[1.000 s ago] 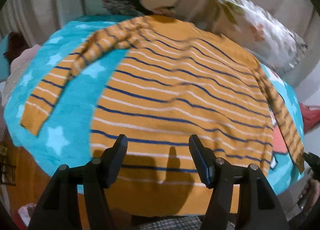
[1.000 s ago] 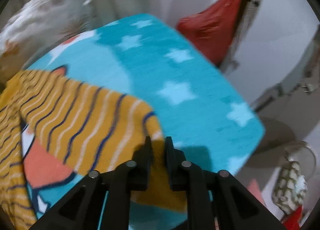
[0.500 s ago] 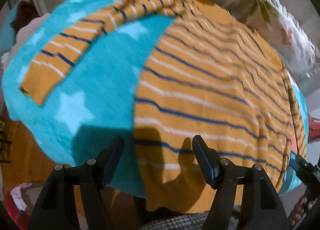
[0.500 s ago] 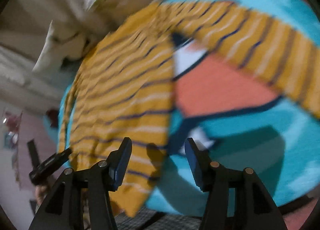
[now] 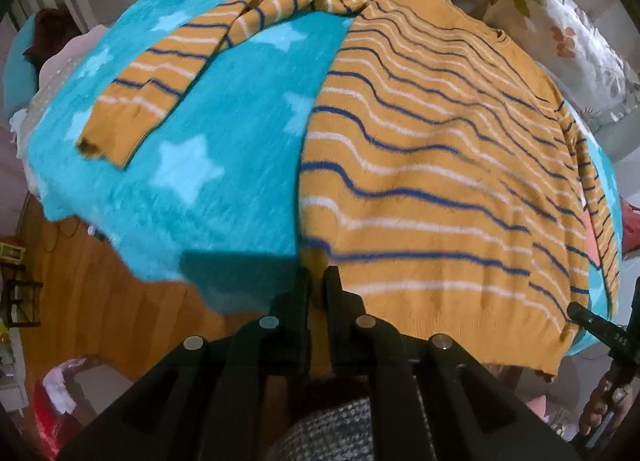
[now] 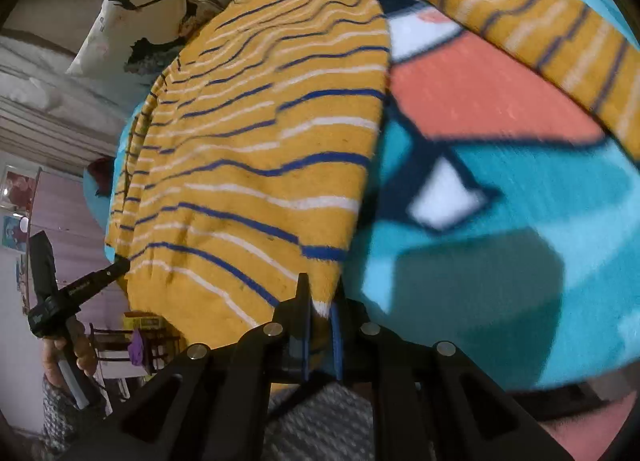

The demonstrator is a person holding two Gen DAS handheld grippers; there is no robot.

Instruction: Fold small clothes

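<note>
Evidently both tongs had the sweater (image 5: 432, 165) by its hem. My left tongs (image 5: 316, 281) were pressed together on the left bottom corner, cloth plainly caught between the pads. My right tongs (image 6: 320, 297) were closing on the right bottom corner, with a tongue of orange knit standing between the pads and nipped there.

I found the sweater lying flat, collar away from me, on a turquoise blanket (image 5: 224, 129) with pale stars. One sleeve (image 5: 172, 73) was flung out to the left over the blanket; the other sleeve (image 6: 540, 29) trailed off to the right.

Risks as I judged them: each bite was shallow and close to the edge, so a brisk lift could pull the knit free on one side and skew the fold. Either grip might have taken only the top layer, or some blanket pile with it; I could not tell which. The loose sleeves could drag and bunch beneath the body.

The blanket covered a bed, its near edge hanging over a wooden floor (image 5: 92, 293). Printed pillows (image 5: 560, 33) lay beyond the collar. The room was dim and cluttered.
</note>
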